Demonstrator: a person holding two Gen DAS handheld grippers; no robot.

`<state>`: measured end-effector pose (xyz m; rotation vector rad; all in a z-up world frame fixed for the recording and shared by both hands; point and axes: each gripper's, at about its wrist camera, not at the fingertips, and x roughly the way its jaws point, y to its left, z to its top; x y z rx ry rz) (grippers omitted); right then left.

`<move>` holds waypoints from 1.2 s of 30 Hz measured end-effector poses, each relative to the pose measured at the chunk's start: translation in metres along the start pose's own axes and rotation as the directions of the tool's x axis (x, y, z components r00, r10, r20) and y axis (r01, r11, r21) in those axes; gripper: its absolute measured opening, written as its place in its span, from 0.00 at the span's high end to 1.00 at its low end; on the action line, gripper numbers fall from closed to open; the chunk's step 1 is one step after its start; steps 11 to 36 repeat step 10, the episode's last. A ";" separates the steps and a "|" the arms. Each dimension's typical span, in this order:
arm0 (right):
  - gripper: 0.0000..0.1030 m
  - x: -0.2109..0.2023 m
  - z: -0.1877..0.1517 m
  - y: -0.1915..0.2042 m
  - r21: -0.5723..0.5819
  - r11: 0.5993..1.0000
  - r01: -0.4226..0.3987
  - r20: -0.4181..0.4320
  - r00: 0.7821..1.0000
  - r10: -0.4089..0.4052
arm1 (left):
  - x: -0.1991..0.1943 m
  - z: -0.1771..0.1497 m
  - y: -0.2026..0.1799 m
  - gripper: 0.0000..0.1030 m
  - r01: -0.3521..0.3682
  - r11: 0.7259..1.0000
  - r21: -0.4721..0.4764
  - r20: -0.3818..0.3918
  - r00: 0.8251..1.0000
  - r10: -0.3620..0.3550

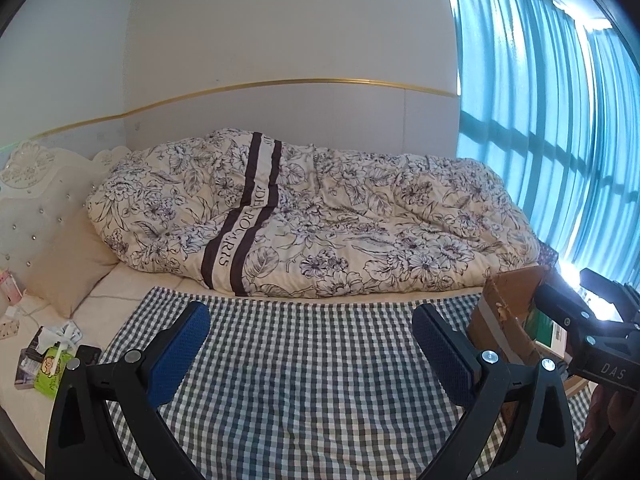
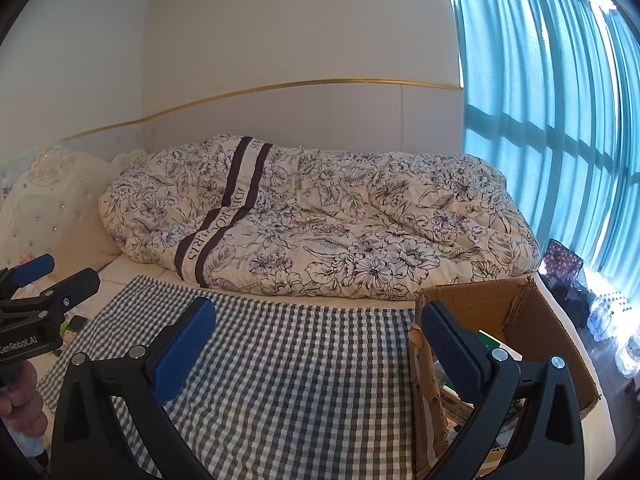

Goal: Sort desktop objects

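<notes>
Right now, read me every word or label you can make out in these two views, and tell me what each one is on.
"DAS" on the body of the right claw, seen from the left wrist.
"GenRobot.AI", first letter cut off at the frame edge, on the body of the left claw, seen from the right wrist.
"ROCARIS", with a partly creased "ADE" above it, on the striped band of the quilt.
Print on the green packet and on items in the cardboard box: too small to read.

Your cardboard box (image 2: 532, 320) stands open-topped at the right edge of the checked cloth (image 2: 300, 360), its near-left corner torn and ragged where it meets the cloth. Inside the box you can make out a green-and-white flat item (image 2: 494, 342) lying against the floor, along with other contents too hidden to identify. The cloth itself lies flat and smooth, with nothing resting on it.
</notes>
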<state>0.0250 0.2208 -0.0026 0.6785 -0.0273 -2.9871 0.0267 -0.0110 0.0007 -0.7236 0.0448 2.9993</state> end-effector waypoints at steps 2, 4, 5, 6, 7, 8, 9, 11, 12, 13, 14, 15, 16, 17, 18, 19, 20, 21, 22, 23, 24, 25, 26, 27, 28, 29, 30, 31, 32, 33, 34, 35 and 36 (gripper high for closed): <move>0.00 0.003 0.000 0.000 0.004 1.000 -0.002 -0.003 1.000 0.002 | 0.002 -0.001 0.000 0.00 0.002 1.000 0.001 -0.004 1.000 -0.002; 0.00 0.005 0.000 0.000 0.004 1.000 -0.001 -0.005 1.000 0.001 | 0.005 -0.001 0.001 0.00 0.001 1.000 0.001 -0.009 1.000 -0.001; 0.00 0.006 0.000 0.001 0.002 1.000 -0.001 -0.007 1.000 0.001 | 0.006 -0.001 0.001 0.00 0.002 1.000 -0.001 -0.011 1.000 -0.002; 0.00 0.008 -0.001 0.001 0.000 1.000 -0.001 -0.010 1.000 0.001 | 0.007 -0.001 0.001 0.00 0.002 1.000 -0.002 -0.014 1.000 -0.002; 0.00 0.009 -0.001 0.002 -0.002 1.000 -0.001 -0.013 1.000 0.001 | 0.008 -0.001 0.002 0.00 0.002 1.000 -0.003 -0.017 1.000 -0.002; 0.00 0.010 -0.002 0.003 -0.003 1.000 -0.001 -0.016 1.000 0.001 | 0.009 -0.002 0.003 0.00 0.002 1.000 -0.004 -0.019 1.000 -0.003; 0.00 0.011 -0.003 0.004 -0.004 1.000 -0.001 -0.019 1.000 0.001 | 0.010 -0.002 0.003 0.00 0.002 1.000 -0.005 -0.021 1.000 -0.003; 0.00 0.013 -0.003 0.004 -0.005 1.000 -0.001 -0.022 1.000 0.001 | 0.010 -0.003 0.003 0.00 0.002 1.000 -0.006 -0.023 1.000 -0.002; 0.00 0.013 -0.003 0.004 -0.005 1.000 -0.001 -0.022 1.000 0.001 | 0.010 -0.003 0.003 0.00 0.002 1.000 -0.006 -0.023 1.000 -0.002; 0.00 0.013 -0.003 0.004 -0.005 1.000 -0.001 -0.022 1.000 0.001 | 0.010 -0.003 0.003 0.00 0.002 1.000 -0.006 -0.023 1.000 -0.002; 0.00 0.013 -0.003 0.004 -0.005 1.000 -0.001 -0.022 1.000 0.001 | 0.010 -0.003 0.003 0.00 0.002 1.000 -0.006 -0.023 1.000 -0.002; 0.00 0.013 -0.003 0.004 -0.005 1.000 -0.001 -0.022 1.000 0.001 | 0.010 -0.003 0.003 0.00 0.002 1.000 -0.006 -0.023 1.000 -0.002; 0.00 0.013 -0.003 0.004 -0.005 1.000 -0.001 -0.022 1.000 0.001 | 0.010 -0.003 0.003 0.00 0.002 1.000 -0.006 -0.023 1.000 -0.002; 0.00 0.013 -0.003 0.004 -0.005 1.000 -0.001 -0.022 1.000 0.001 | 0.010 -0.003 0.003 0.00 0.002 1.000 -0.006 -0.023 1.000 -0.002; 0.00 0.013 -0.003 0.004 -0.005 1.000 -0.001 -0.022 1.000 0.001 | 0.010 -0.003 0.003 0.00 0.002 1.000 -0.006 -0.023 1.000 -0.002; 0.00 0.013 -0.003 0.004 -0.005 1.000 -0.001 -0.022 1.000 0.001 | 0.010 -0.003 0.003 0.00 0.002 1.000 -0.006 -0.023 1.000 -0.002; 0.00 0.013 -0.003 0.004 -0.005 1.000 -0.001 -0.022 1.000 0.001 | 0.010 -0.003 0.003 0.00 0.002 1.000 -0.006 -0.023 1.000 -0.002; 0.00 0.013 -0.003 0.004 -0.005 1.000 -0.001 -0.022 1.000 0.001 | 0.010 -0.003 0.003 0.00 0.002 1.000 -0.006 -0.023 1.000 -0.002; 0.00 0.013 -0.003 0.004 -0.005 1.000 -0.001 -0.022 1.000 0.001 | 0.010 -0.003 0.003 0.00 0.002 1.000 -0.006 -0.023 1.000 -0.002; 0.00 0.013 -0.003 0.004 -0.005 1.000 -0.001 -0.022 1.000 0.001 | 0.010 -0.003 0.003 0.00 0.002 1.000 -0.006 -0.023 1.000 -0.002; 0.00 0.013 -0.003 0.004 -0.005 1.000 -0.001 -0.022 1.000 0.001 | 0.010 -0.003 0.003 0.00 0.002 1.000 -0.006 -0.023 1.000 -0.002; 0.00 0.013 -0.003 0.004 -0.005 1.000 -0.001 -0.022 1.000 0.001 | 0.010 -0.003 0.003 0.00 0.002 1.000 -0.006 -0.023 1.000 -0.002; 0.00 0.013 -0.003 0.004 -0.005 1.000 -0.001 -0.022 1.000 0.001 | 0.010 -0.003 0.003 0.00 0.002 1.000 -0.006 -0.023 1.000 -0.002; 0.00 0.013 -0.003 0.004 -0.005 1.000 -0.001 -0.022 1.000 0.001 | 0.010 -0.003 0.003 0.00 0.002 1.000 -0.006 -0.023 1.000 -0.002; 0.00 0.013 -0.003 0.004 -0.005 1.000 -0.001 -0.022 1.000 0.001 | 0.010 -0.003 0.003 0.00 0.002 1.000 -0.006 -0.023 1.000 -0.002; 0.00 0.013 -0.003 0.004 -0.005 1.000 -0.001 -0.022 1.000 0.001 | 0.010 -0.003 0.003 0.00 0.002 1.000 -0.006 -0.023 1.000 -0.002; 0.00 0.013 -0.003 0.004 -0.005 1.000 -0.001 -0.022 1.000 0.001 | 0.010 -0.003 0.003 0.00 0.002 1.000 -0.006 -0.023 1.000 -0.002; 0.00 0.013 -0.003 0.004 -0.005 1.000 -0.001 -0.022 1.000 0.001 | 0.010 -0.003 0.003 0.00 0.002 1.000 -0.006 -0.023 1.000 -0.002; 0.00 0.013 -0.003 0.004 -0.005 1.000 -0.001 -0.022 1.000 0.001 | 0.010 -0.003 0.003 0.00 0.002 1.000 -0.006 -0.023 1.000 -0.002; 0.00 0.013 -0.003 0.004 -0.005 1.000 -0.001 -0.022 1.000 0.001 | 0.010 -0.003 0.003 0.00 0.002 1.000 -0.006 -0.023 1.000 -0.002; 0.00 0.013 -0.003 0.004 -0.005 1.000 -0.001 -0.022 1.000 0.001 | 0.010 -0.003 0.003 0.00 0.002 1.000 -0.006 -0.023 1.000 -0.002; 0.00 0.013 -0.003 0.004 -0.005 1.000 -0.001 -0.022 1.000 0.001 | 0.010 -0.003 0.003 0.00 0.002 1.000 -0.006 -0.023 1.000 -0.002; 0.00 0.013 -0.003 0.004 -0.005 1.000 -0.001 -0.022 1.000 0.001 | 0.010 -0.003 0.003 0.00 0.002 1.000 -0.006 -0.023 1.000 -0.002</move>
